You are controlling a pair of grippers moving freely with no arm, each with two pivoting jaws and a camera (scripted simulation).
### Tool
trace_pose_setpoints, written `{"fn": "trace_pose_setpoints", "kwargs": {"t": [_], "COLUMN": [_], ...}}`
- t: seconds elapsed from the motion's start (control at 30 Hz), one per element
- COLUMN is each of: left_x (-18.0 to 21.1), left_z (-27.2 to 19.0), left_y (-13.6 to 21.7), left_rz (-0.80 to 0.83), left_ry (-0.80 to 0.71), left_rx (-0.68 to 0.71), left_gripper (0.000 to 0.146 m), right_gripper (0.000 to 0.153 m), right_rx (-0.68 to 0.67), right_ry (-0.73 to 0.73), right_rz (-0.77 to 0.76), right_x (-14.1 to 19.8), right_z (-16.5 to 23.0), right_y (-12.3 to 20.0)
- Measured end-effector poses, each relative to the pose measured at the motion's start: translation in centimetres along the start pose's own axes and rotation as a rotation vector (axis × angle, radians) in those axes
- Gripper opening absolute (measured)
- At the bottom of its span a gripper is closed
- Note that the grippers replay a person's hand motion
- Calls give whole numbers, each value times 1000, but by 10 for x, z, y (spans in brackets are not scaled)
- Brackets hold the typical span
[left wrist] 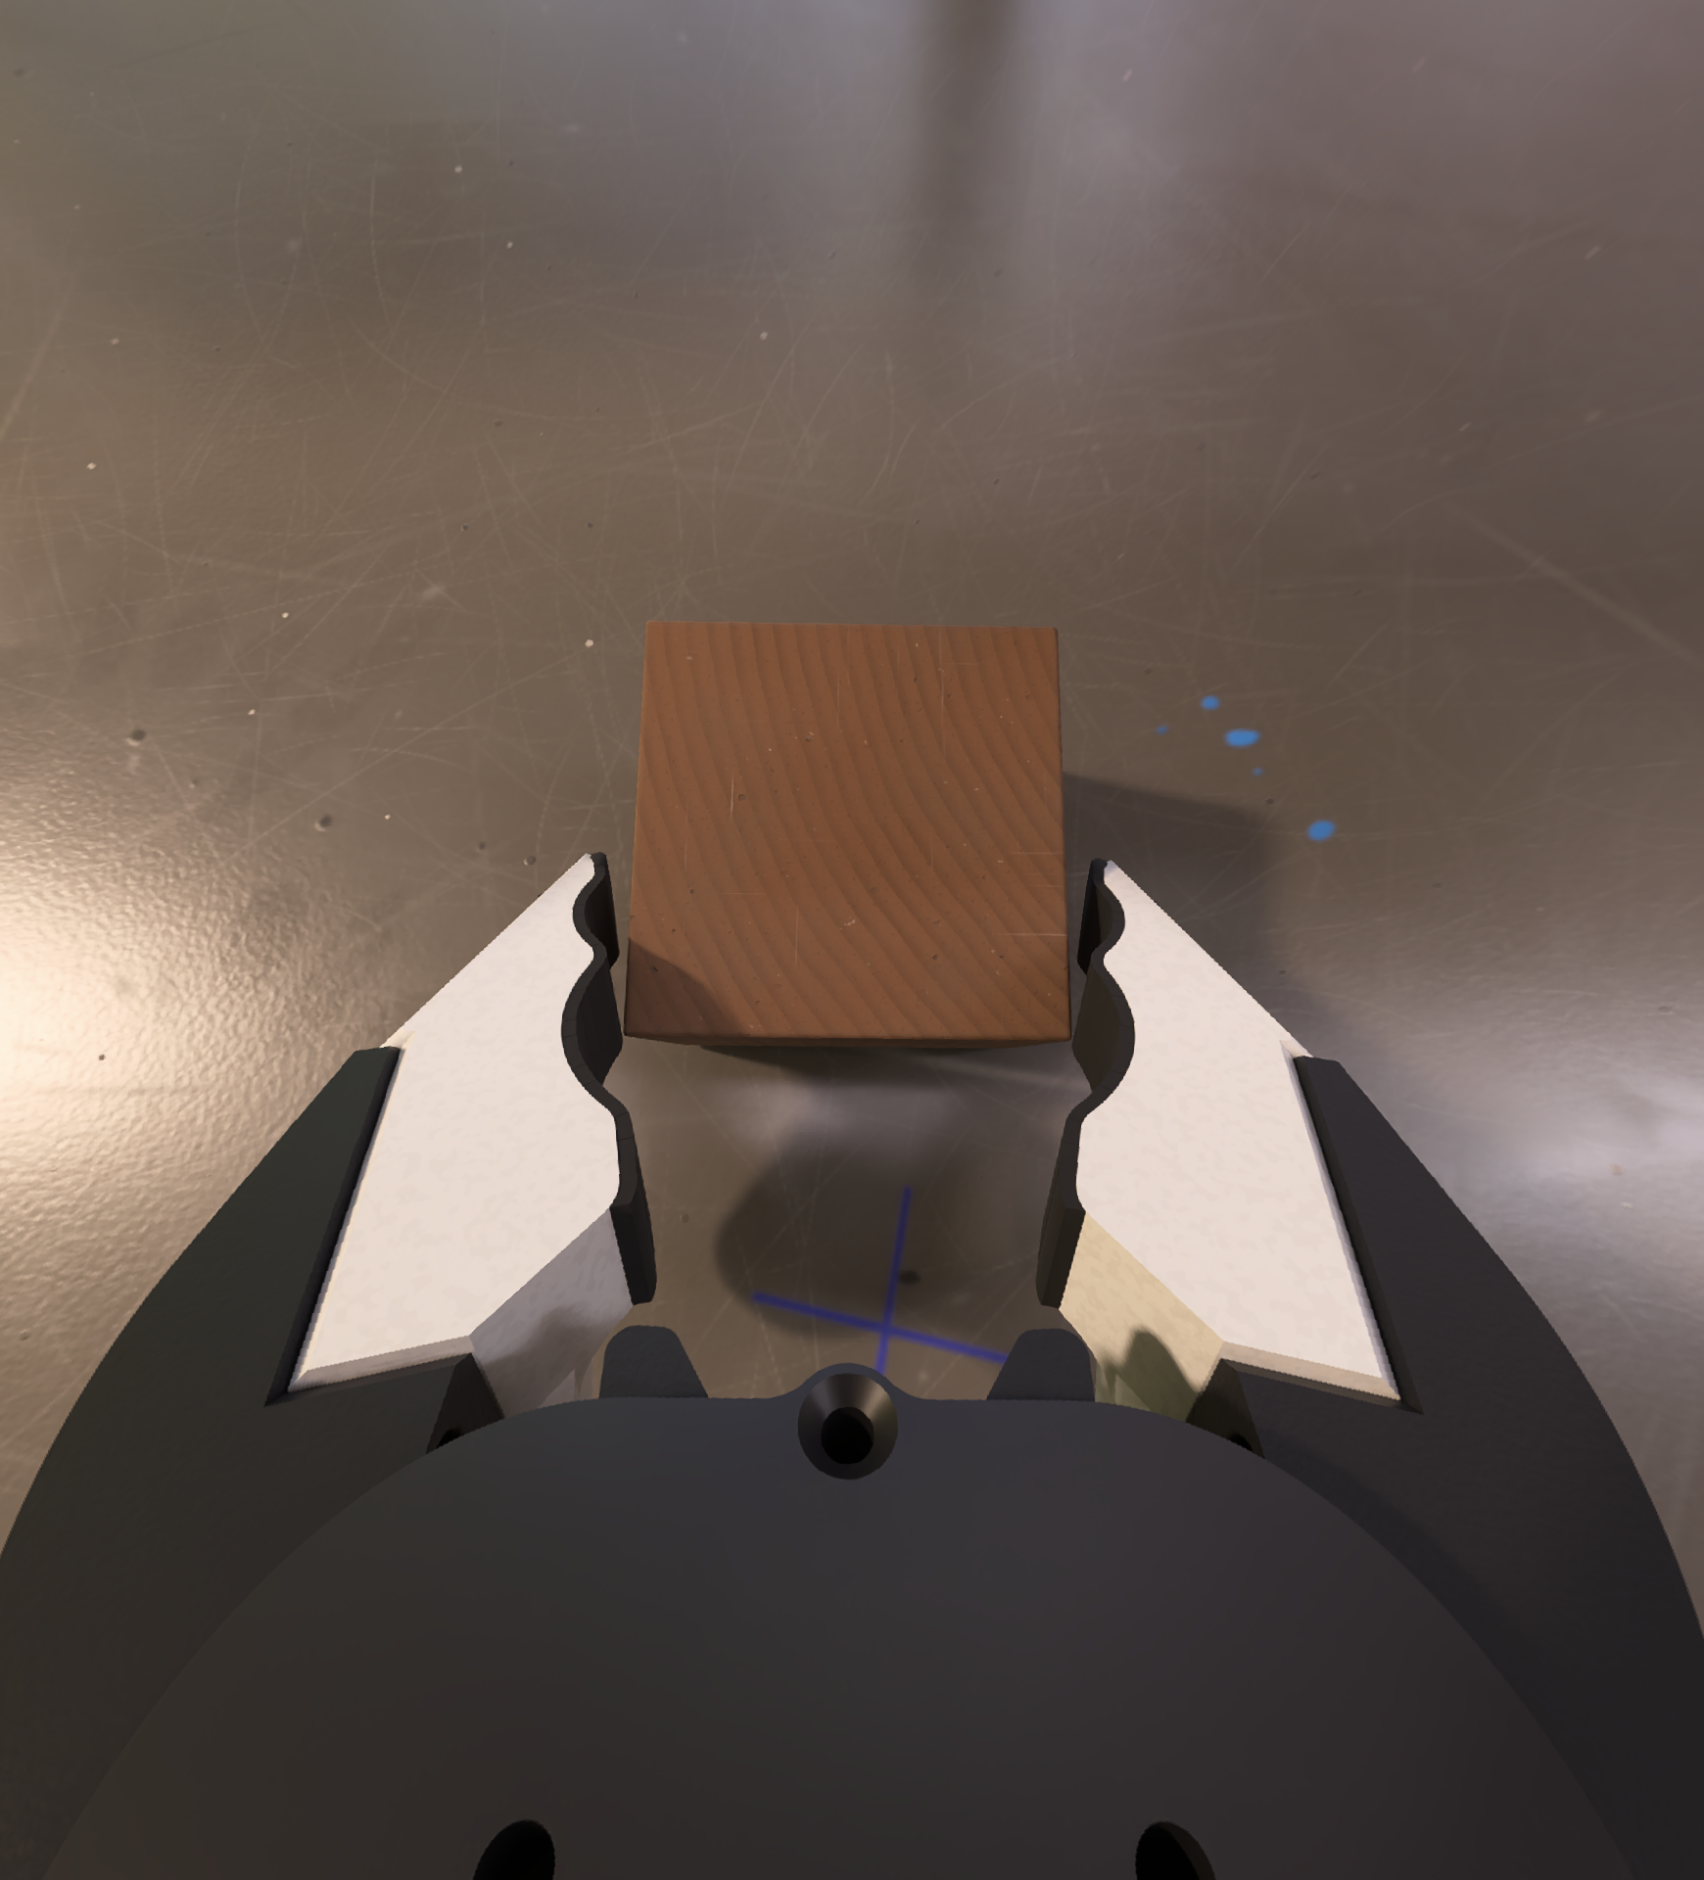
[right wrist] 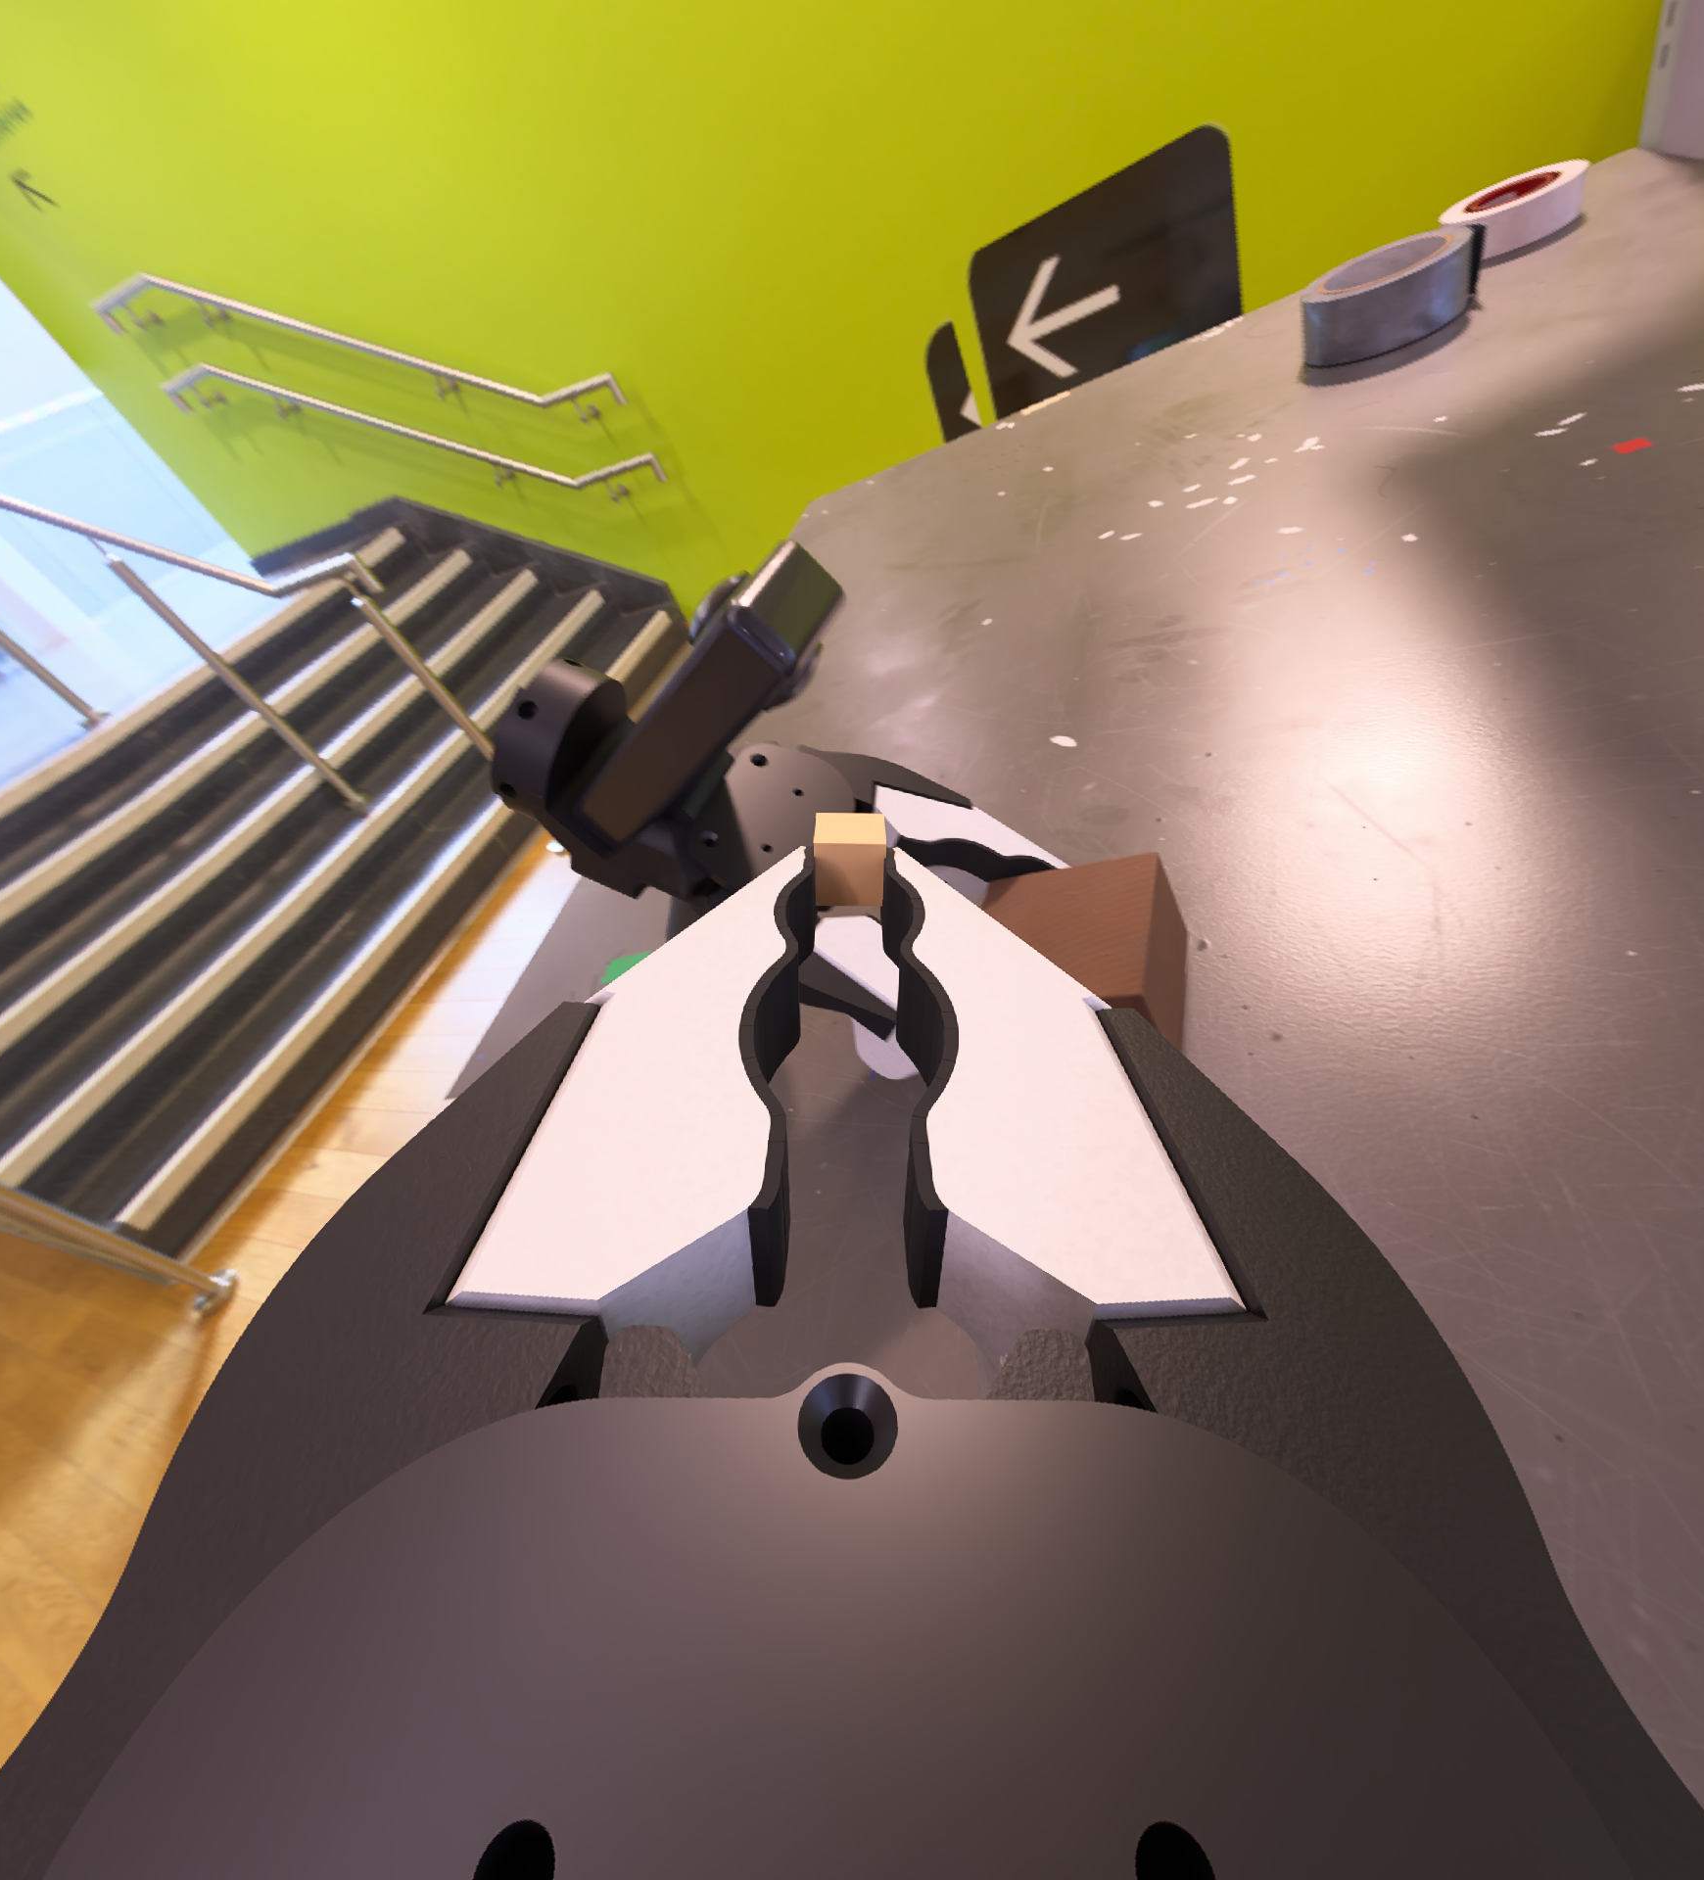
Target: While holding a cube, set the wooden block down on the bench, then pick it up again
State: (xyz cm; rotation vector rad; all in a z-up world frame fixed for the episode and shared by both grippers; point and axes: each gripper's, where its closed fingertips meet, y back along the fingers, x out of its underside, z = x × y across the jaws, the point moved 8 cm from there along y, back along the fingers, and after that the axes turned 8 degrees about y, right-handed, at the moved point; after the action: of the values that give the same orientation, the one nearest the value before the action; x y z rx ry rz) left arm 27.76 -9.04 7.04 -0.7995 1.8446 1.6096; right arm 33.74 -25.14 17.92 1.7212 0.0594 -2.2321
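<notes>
The wooden block rests flat on the scratched grey bench, brown with curved grain on top. My left gripper is open, with a finger on each side of the block and a narrow gap at both. In the right wrist view the block lies near the bench's left edge, with the left gripper's dark body behind it. My right gripper is shut on a small tan cube, held above the bench.
A grey tape roll and a white and red one stand at the far end. A black arrow sign stands behind the bench. Stairs drop away past the left edge. Blue paint spots and a blue cross mark the bench.
</notes>
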Motion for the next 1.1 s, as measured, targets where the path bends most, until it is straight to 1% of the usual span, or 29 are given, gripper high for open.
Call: {"fn": "trace_pose_setpoints", "kwargs": {"t": [0.1,0.33,0.4,0.43,0.63,0.73,0.93,1.03,1.1], "left_x": [-2,-3,-1,1,19,27,24,22,21], "left_z": [2,8,9,9,-1,-4,-3,-1,0], "left_y": [7,25,28,29,32,31,31,30,30], "left_rz": [-31,-63,-52,-44,41,96,150,202,236], "left_ry": [61,268,270,235,-77,-183,-190,-167,-151], "left_rx": [83,345,393,394,203,128,51,24,27], "left_gripper": [92,92,92,92,92,92,93,106,108], "right_gripper": [11,11,11,11,11,11,11,11,11], "right_rx": [50,107,116,120,123,124,127,130,131], "right_ry": [26,71,79,82,75,78,86,94,97], "right_rz": [33,115,126,130,133,138,166,176,180], "right_x": [3,9,10,10,12,12,14,15,15], "right_z": [0,0,1,1,-1,-1,-2,-2,-2], "right_y": [-3,-11,-13,-13,-14,-14,-17,-18,-18]}}
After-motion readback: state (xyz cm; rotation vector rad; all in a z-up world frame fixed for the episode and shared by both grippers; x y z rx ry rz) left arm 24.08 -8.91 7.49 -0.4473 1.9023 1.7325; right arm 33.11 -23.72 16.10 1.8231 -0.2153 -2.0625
